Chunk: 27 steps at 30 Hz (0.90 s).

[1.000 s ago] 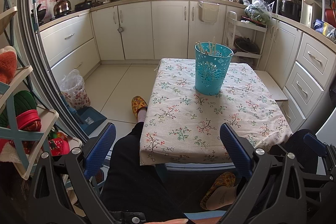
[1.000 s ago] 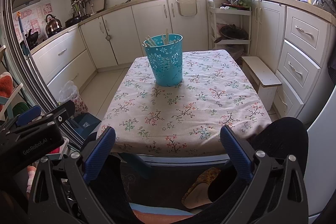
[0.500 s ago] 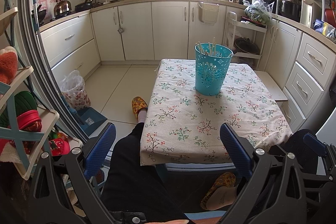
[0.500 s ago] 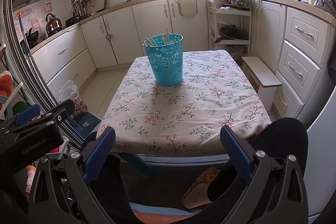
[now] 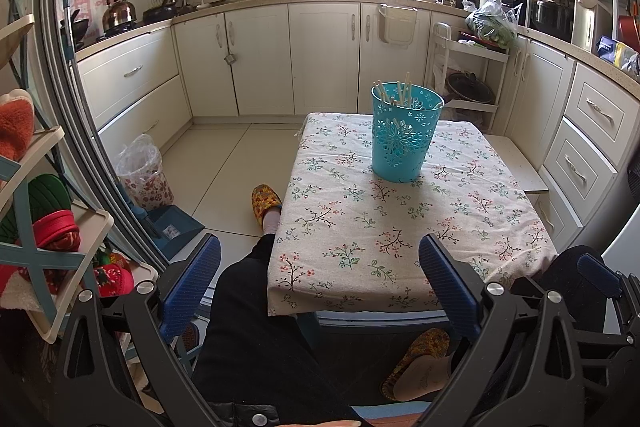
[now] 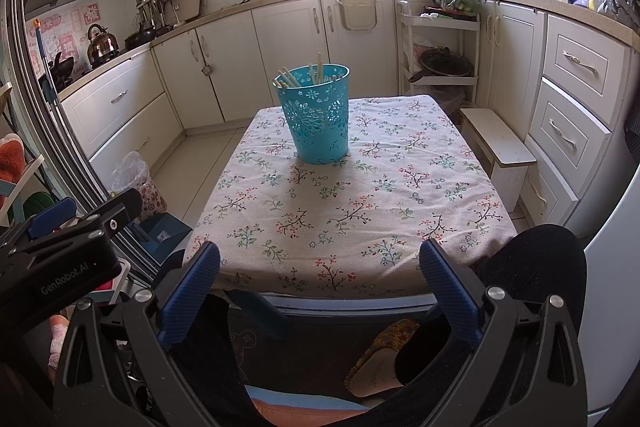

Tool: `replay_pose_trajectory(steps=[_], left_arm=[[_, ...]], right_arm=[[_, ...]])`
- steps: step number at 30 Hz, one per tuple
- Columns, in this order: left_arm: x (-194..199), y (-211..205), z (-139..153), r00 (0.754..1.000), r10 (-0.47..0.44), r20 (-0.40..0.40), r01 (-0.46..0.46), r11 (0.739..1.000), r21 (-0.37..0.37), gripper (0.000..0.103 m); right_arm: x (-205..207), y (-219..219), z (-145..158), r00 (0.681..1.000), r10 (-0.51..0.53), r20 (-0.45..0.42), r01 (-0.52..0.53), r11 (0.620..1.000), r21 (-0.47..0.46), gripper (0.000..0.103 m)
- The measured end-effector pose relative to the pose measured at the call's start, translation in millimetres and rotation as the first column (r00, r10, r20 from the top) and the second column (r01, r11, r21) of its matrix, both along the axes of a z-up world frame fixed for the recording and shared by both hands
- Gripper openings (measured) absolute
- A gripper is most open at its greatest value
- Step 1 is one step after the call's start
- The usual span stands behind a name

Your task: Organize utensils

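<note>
Left wrist view: the left hand-held gripper (image 5: 320, 279) hangs with jaws wide and empty above the person's dark-trousered leg (image 5: 248, 307), at the near edge of the floral tabletop (image 5: 360, 227). Nothing lies between it and the teal basket (image 5: 404, 135) ahead, slightly right, well apart, with pale chopsticks (image 5: 394, 91) standing inside. The right hand-held gripper (image 6: 320, 283), equally wide and empty, faces the basket straight ahead, slightly left.
</note>
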<state>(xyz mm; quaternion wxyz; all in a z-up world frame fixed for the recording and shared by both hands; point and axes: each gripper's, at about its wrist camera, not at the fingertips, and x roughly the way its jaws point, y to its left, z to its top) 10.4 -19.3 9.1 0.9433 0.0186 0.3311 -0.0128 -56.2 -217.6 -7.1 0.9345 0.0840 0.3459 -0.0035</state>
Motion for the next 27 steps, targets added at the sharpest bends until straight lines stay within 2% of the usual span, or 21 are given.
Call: replay_pose_trajectory(steps=[27], left_arm=[[-0.7, -0.4, 0.6, 1.000, 0.002, 0.001, -0.002, 1.000, 0.004, 0.095]], right_arm=[[0.8, -2.7, -0.3, 1.000, 0.007, -0.003, -0.007, 1.000, -0.005, 0.096]])
